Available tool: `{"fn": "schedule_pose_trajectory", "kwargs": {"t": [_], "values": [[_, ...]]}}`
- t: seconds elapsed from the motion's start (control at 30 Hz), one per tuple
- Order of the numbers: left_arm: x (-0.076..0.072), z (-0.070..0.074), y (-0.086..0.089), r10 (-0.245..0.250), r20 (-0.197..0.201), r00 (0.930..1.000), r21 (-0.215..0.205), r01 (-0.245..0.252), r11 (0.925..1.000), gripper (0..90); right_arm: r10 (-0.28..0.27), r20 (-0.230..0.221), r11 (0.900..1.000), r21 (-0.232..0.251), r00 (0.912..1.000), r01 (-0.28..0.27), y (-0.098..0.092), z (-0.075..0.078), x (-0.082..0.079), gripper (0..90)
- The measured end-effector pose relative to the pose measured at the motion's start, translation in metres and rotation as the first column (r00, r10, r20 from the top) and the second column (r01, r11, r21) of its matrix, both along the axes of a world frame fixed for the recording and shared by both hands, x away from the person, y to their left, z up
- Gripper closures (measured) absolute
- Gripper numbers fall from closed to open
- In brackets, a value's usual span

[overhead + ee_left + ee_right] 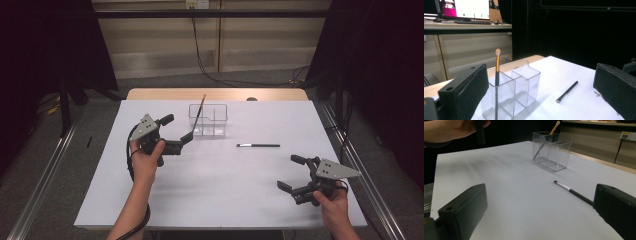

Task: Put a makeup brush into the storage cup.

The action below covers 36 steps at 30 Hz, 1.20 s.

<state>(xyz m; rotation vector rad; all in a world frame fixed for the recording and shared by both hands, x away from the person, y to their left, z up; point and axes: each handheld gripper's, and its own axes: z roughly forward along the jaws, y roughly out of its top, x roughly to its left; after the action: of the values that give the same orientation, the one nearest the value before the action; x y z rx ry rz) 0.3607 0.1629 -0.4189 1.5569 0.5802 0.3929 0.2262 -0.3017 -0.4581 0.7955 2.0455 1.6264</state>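
Left gripper (pixel 186 138) held low over the white table (pixel 215 200), jaws apart and empty, just short of the clear two-compartment organizer (pixel 208 120). Directly ahead of those jaws, a makeup brush (pixel 199 113) with an orange ferrule, leaning upright in the organizer's nearer compartment. Beyond and to that gripper's right, a second brush (pixel 258 145), black-handled, lying flat on the table, well apart from the organizer.

Right gripper (pixel 296 172) hovering near the table's front edge, jaws likewise wide and empty, the black brush (pixel 573 192) lying ahead between them but not yet reached.

Likely risks from here: a thin, round handle flat on a smooth sheet, apt to roll or skid away under a closing jaw; a light plastic organizer (pixel 511 92), apt to slide or tip if nudged by the left gripper so close beside it; a leaning brush (pixel 497 82) possibly knocked out when a second goes in.
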Motion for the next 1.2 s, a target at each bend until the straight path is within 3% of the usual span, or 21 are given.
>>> {"fn": "schedule_pose_trajectory", "kwargs": {"t": [0.27, 0.47, 1.2], "values": [[-0.009, -0.006, 0.007, -0.004, -0.004, 1.0, 0.012, 0.004, 0.9999, 0.0, 0.0, 0.0, 1.0, 0.002, 1.0, 0.0, 0.001, 0.0, 0.0, 0.0], [-0.013, -0.009, 0.013, -0.007, -0.012, 0.9999, -0.006, 0.007, 1.0, 0.0, 0.0, 0.001, 1.0, 0.001, 1.0, 0.0, 0.001, 0.0, 0.0, 0.0], [-0.031, -0.016, 0.035, 0.008, -0.008, 0.9999, 0.027, -0.008, 0.9996, 0.0, 0.003, 0.0, 1.0, 0.001, 1.0, -0.003, 0.002, -0.001, 0.0, 0.0]]}}
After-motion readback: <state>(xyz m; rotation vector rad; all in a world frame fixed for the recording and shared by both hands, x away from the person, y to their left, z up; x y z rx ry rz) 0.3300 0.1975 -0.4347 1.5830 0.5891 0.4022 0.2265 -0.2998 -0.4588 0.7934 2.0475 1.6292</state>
